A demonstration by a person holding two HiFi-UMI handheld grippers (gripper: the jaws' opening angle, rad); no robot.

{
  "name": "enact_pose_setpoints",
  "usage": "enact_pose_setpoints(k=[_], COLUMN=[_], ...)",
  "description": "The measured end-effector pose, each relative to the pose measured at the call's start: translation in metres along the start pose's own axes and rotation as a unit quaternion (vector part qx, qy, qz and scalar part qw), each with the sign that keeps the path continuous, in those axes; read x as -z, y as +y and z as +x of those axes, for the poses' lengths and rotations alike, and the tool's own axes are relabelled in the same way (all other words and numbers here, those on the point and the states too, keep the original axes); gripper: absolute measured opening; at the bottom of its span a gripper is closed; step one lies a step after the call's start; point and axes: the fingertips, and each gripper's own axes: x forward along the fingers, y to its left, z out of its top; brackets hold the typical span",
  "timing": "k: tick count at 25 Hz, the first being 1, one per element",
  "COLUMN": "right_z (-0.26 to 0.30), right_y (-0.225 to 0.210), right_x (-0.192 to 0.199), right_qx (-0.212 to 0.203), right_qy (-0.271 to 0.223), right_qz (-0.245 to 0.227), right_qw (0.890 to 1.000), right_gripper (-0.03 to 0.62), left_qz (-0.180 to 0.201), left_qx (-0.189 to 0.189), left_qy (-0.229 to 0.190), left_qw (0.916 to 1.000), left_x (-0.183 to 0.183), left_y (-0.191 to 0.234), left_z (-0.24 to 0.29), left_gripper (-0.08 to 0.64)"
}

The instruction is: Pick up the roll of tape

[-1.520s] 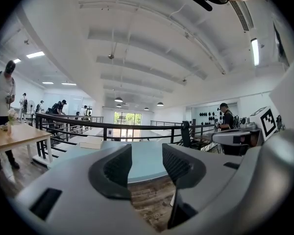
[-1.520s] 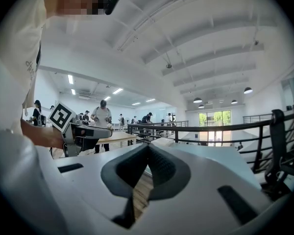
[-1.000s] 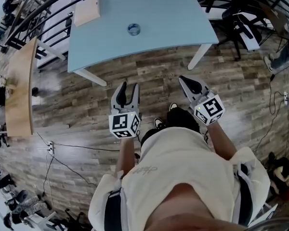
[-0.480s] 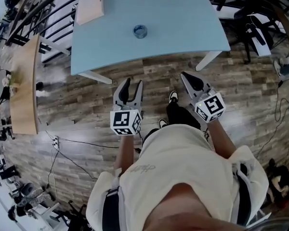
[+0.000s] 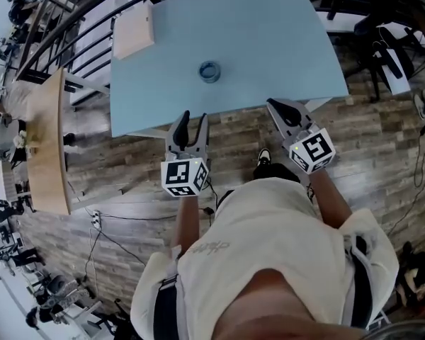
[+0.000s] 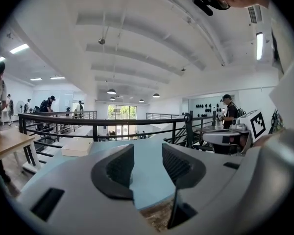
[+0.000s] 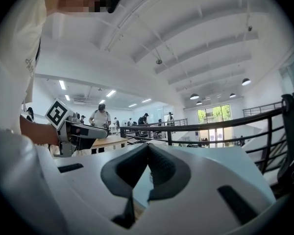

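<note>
Left tongs (image 5: 193,119) spread, right tongs (image 5: 272,104) pressed together — one roll of tape (image 5: 210,71), one table (image 5: 269,41).

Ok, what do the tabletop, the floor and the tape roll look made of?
Tabletop: smooth, pale-blue, matte; likely laminate or painted board. Floor: wood-look planks, grain and seams visible; real wood or vinyl, unclear. Roll of tape: bluish ring, too small to tell.
</note>
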Motion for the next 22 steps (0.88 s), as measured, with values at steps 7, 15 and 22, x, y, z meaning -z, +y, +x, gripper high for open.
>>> enact_pose_setpoints(k=[7,15,22], right_z=[0.031,0.051,0.087], right_y=[-0.055,-0.073,-0.074], right_x=[0.008,0.021,0.017], right_qx=[-0.004,-0.015,-0.015], right_qy=[0.003,0.019,0.016], right_qz=[0.000,0.017,0.072], right_qw=[1.000,1.000,0.997], right_gripper=[0.006,0.006,0.005], left_qz=[-0.003,-0.023,-0.026], left_qx=[-0.026,-0.029,-0.005], left_qy=[0.012,0.015,0.014], left_qw=[0.9996,0.9992,0.9996], left_x=[0.009,0.012,0.006], left_y=[0.021,0.028,0.062], left_z=[0.051,0.082,0.113], left_gripper=[0.192,0.192,0.192])
